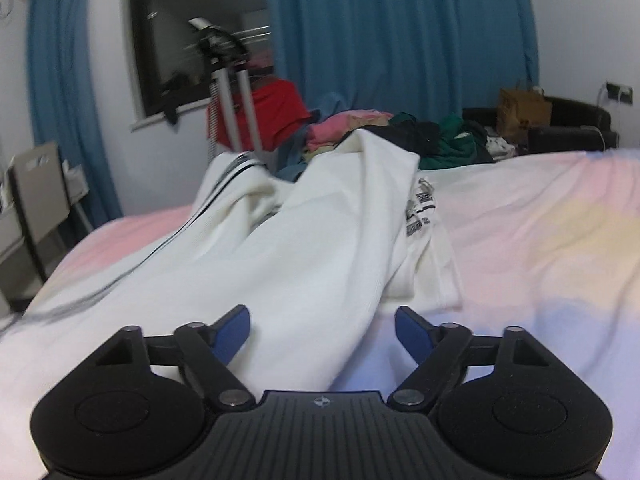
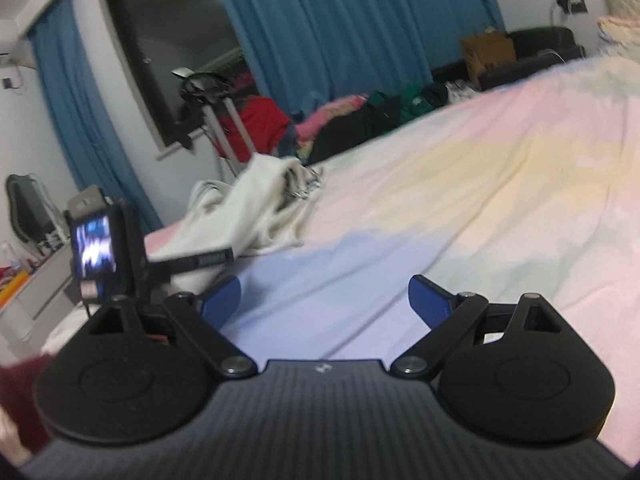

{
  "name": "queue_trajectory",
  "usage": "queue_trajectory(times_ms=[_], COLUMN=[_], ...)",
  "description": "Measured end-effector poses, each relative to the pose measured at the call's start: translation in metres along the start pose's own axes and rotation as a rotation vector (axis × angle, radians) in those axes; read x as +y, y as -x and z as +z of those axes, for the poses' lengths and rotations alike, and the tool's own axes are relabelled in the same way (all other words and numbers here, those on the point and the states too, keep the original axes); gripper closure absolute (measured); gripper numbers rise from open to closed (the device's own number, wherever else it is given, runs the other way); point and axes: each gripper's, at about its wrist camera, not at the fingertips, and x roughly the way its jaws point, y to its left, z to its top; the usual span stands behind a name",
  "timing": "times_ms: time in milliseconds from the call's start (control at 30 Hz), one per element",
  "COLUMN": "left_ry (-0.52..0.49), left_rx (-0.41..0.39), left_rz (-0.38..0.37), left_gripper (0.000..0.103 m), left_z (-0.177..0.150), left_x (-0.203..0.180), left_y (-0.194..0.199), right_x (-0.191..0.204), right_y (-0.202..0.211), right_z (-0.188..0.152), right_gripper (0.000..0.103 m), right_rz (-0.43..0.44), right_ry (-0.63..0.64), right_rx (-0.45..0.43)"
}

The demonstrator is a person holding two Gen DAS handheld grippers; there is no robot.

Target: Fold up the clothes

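**White knit between my left tongs, right tongs over bare sheet**

My left gripper (image 1: 322,332) stands released, its blue pads either side of a thick fold of the white garment (image 1: 320,240), a soft ribbed knit with dark stripes and a printed patch, rumpled lengthwise on the pastel bedsheet (image 1: 540,220). My right gripper (image 2: 325,300) is spread wide over smooth sheet, grasping nothing. A heap of clothes (image 1: 400,128) lies at the bed's far edge.
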Motion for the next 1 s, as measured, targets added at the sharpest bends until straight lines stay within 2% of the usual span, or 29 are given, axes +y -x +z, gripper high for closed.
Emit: queue_trajectory(times_ms=[33, 100, 133, 167, 200, 233, 300, 433, 533, 633, 800, 900, 1000], left_ry=[-0.006, 0.002, 0.007, 0.005, -0.006, -0.021, -0.041, -0.034, -0.055, -0.116, -0.075, -0.071, 0.031], left_rx=[0.004, 0.019, 0.027, 0.04, 0.049, 0.047, 0.028, -0.034, -0.114, -0.205, -0.168, -0.135, -0.108], left_rz=[-0.005, -0.026, -0.037, -0.042, -0.056, -0.056, -0.062, -0.11, -0.158, -0.204, -0.261, -0.237, -0.23], left_gripper=[0.032, 0.051, 0.057, 0.072, 0.092, 0.097, 0.099, 0.1, 0.1, 0.101, 0.1, 0.1, 0.1], left_z=[0.004, 0.01, 0.013, 0.014, 0.015, 0.015, 0.016, 0.021, 0.017, -0.005, -0.069, -0.106, -0.132], left_x=[-0.003, -0.003, -0.003, -0.003, -0.003, -0.004, -0.002, 0.01, 0.019, 0.027, 0.047, 0.052, 0.061], left_y=[-0.01, -0.024, -0.031, -0.033, -0.034, -0.03, -0.017, 0.037, 0.097, 0.165, 0.241, 0.257, 0.258], right_x=[-0.003, -0.004, -0.004, -0.003, -0.002, -0.001, 0.0, 0.003, 0.004, 0.006, 0.015, 0.02, 0.022], right_y=[-0.008, -0.019, -0.02, -0.02, -0.021, -0.022, -0.022, -0.012, -0.002, 0.007, 0.026, 0.033, 0.038], right_z=[-0.001, -0.003, -0.004, -0.006, -0.008, -0.009, -0.012, -0.011, -0.01, -0.01, -0.011, -0.012, -0.016], right_gripper=[0.011, 0.011, 0.011, 0.011, 0.011, 0.011, 0.011, 0.011, 0.011, 0.011, 0.011, 0.011, 0.011], right_rz=[-0.003, -0.002, 0.0, -0.001, -0.006, -0.009, -0.015, -0.014, -0.005, 0.017, 0.041, 0.067, 0.096], right_ry=[-0.013, -0.03, -0.026, -0.015, -0.004, -0.001, 0.006, 0.018, 0.014, 0.006, 0.03, 0.034, 0.004], right_rx=[0.021, 0.044, 0.041, 0.034, 0.032, 0.039, 0.049, 0.006, -0.02, -0.034, -0.057, -0.045, -0.01])
